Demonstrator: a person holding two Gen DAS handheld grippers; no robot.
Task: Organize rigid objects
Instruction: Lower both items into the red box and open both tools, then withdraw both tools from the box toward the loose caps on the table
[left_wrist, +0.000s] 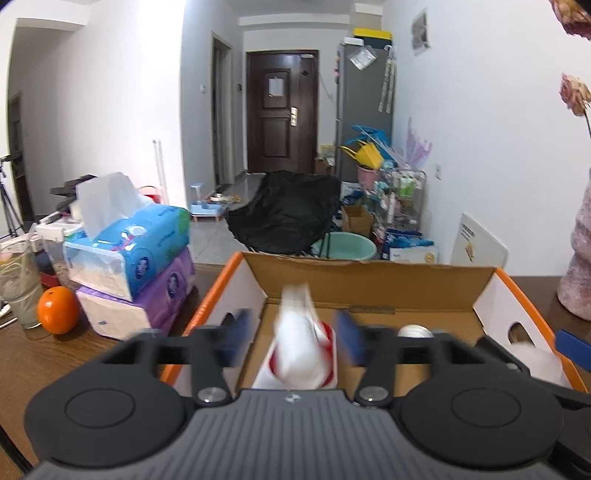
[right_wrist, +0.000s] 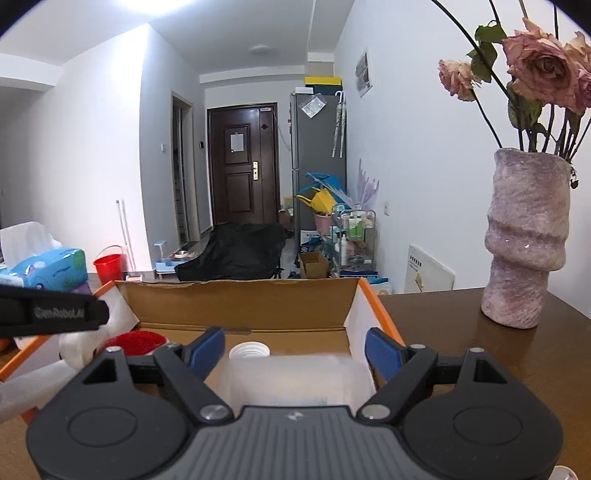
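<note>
An open cardboard box (left_wrist: 373, 282) with orange edges sits on the brown table. My left gripper (left_wrist: 291, 338) is open above it; a blurred white and red bottle (left_wrist: 301, 350) lies between the fingers without touching the blue pads (left_wrist: 349, 338). A white bottle neck (left_wrist: 415, 330) shows to its right. In the right wrist view my right gripper (right_wrist: 295, 352) is open over the box (right_wrist: 240, 306), above a translucent white bottle (right_wrist: 295, 376) that lies inside. A red-capped item (right_wrist: 135, 341) lies at the box's left.
Stacked tissue packs (left_wrist: 129, 254), an orange (left_wrist: 58, 310) and a glass (left_wrist: 16, 280) stand left of the box. A pink vase (right_wrist: 524, 240) with dried roses stands on the table at the right. The other gripper's strap (right_wrist: 51, 312) crosses the right wrist view.
</note>
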